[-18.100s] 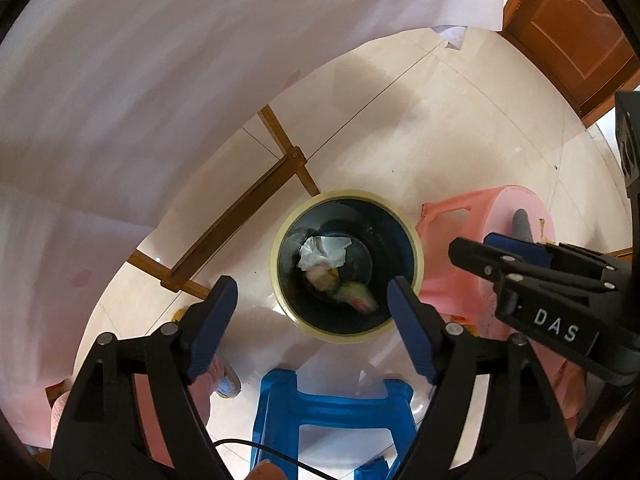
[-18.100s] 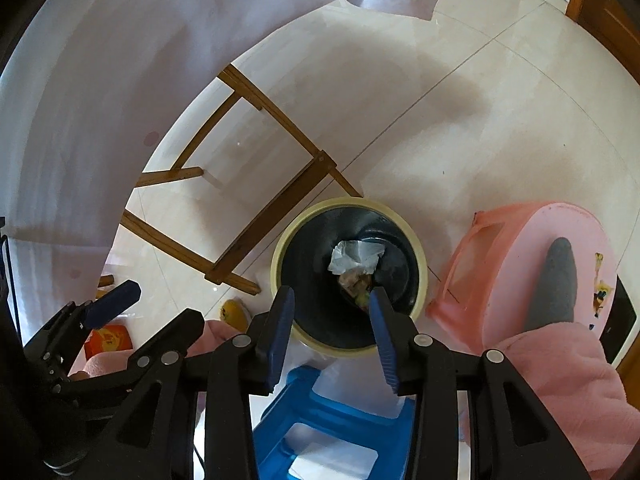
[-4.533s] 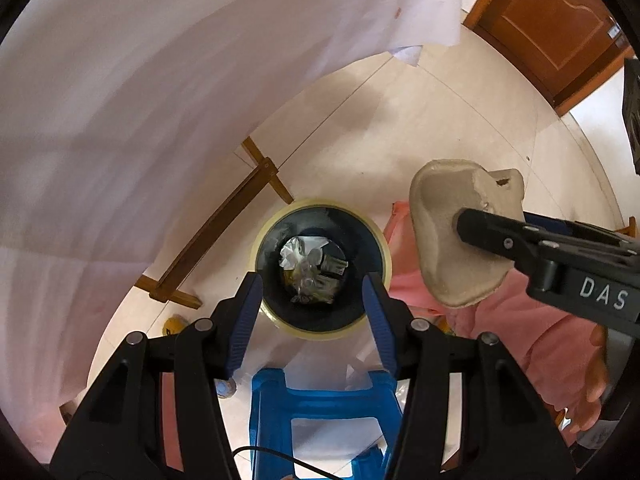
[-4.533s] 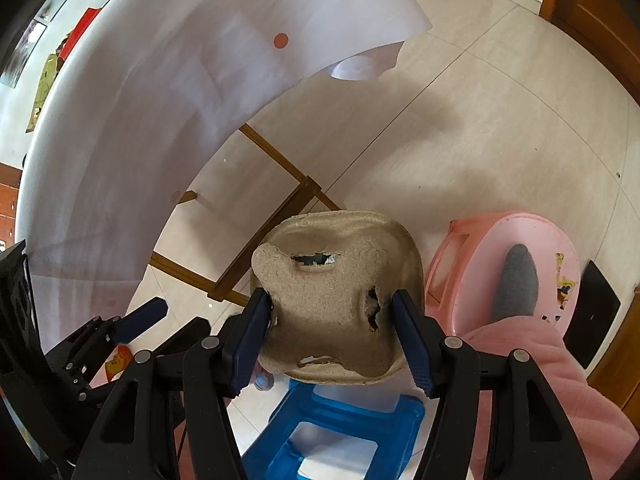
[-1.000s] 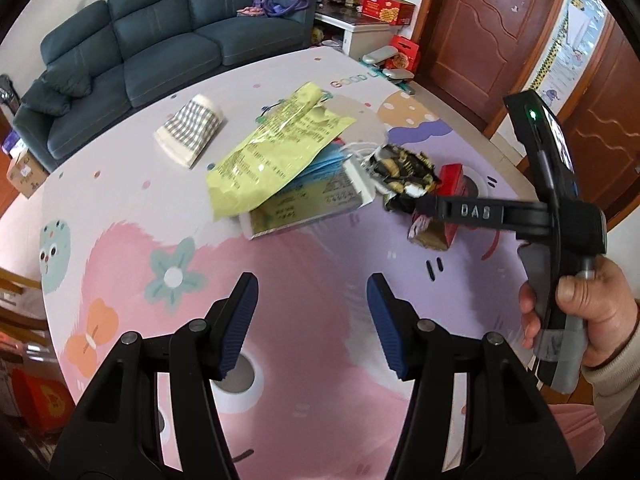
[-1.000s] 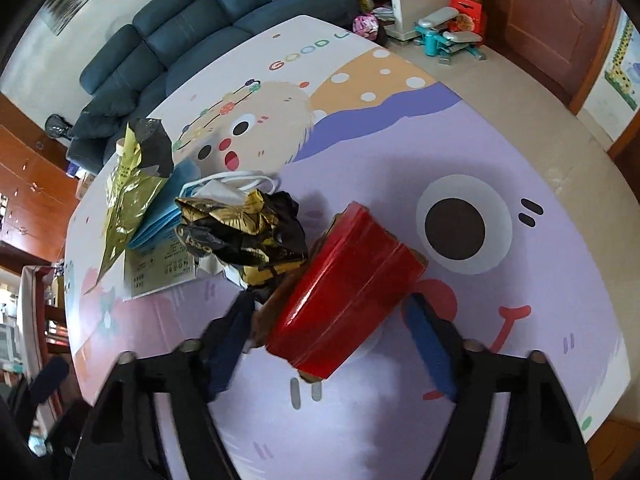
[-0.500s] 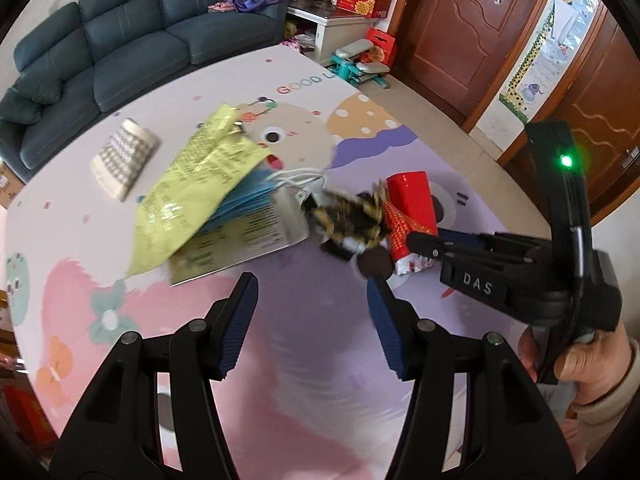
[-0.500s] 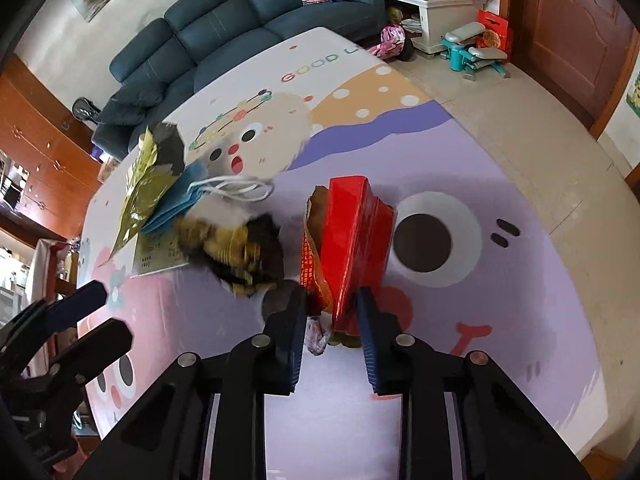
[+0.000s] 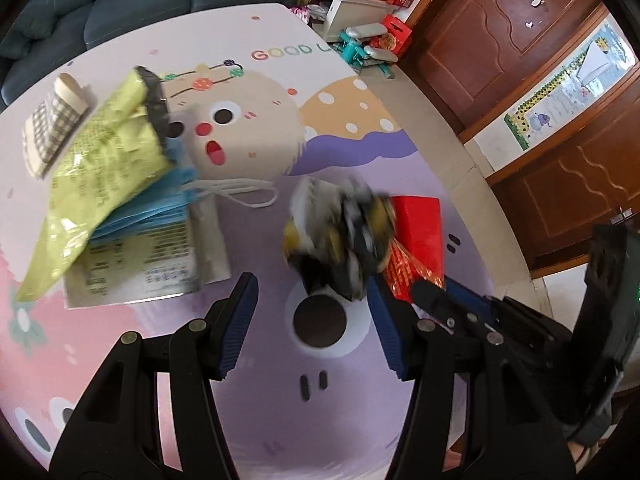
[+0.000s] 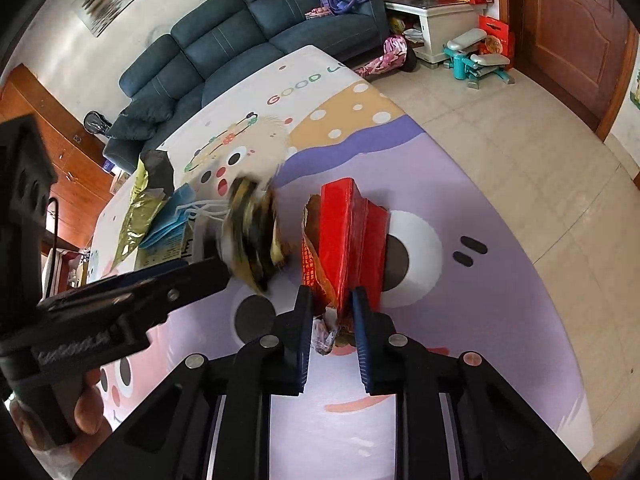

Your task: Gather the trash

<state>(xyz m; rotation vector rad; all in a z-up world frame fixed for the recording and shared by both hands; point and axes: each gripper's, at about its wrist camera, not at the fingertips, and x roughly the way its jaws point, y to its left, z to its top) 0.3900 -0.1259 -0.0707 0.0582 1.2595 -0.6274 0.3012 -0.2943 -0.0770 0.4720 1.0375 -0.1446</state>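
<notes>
A torn red box (image 10: 348, 240) lies on the cartoon tablecloth (image 10: 460, 320). My right gripper (image 10: 332, 332) is shut on its near torn end; it also shows in the left wrist view (image 9: 416, 236). A crumpled black-and-gold wrapper (image 9: 340, 236) lies just left of the box, blurred, and shows in the right wrist view (image 10: 252, 232). My left gripper (image 9: 312, 312) is open and empty, just short of the wrapper. A yellow-green bag (image 9: 96, 164), blue masks (image 9: 148, 208) and a printed packet (image 9: 140, 268) lie to the left.
A checked cardboard piece (image 9: 52, 124) lies at the table's far left. The table edge runs along the right, with tiled floor (image 10: 540, 152) beyond. A blue sofa (image 10: 248, 40) and brown doors (image 9: 500, 20) stand behind.
Both grippers have come from the bin back to the table. In the last second the right gripper has closed on the red box's end, and the left has moved in toward the wrapper.
</notes>
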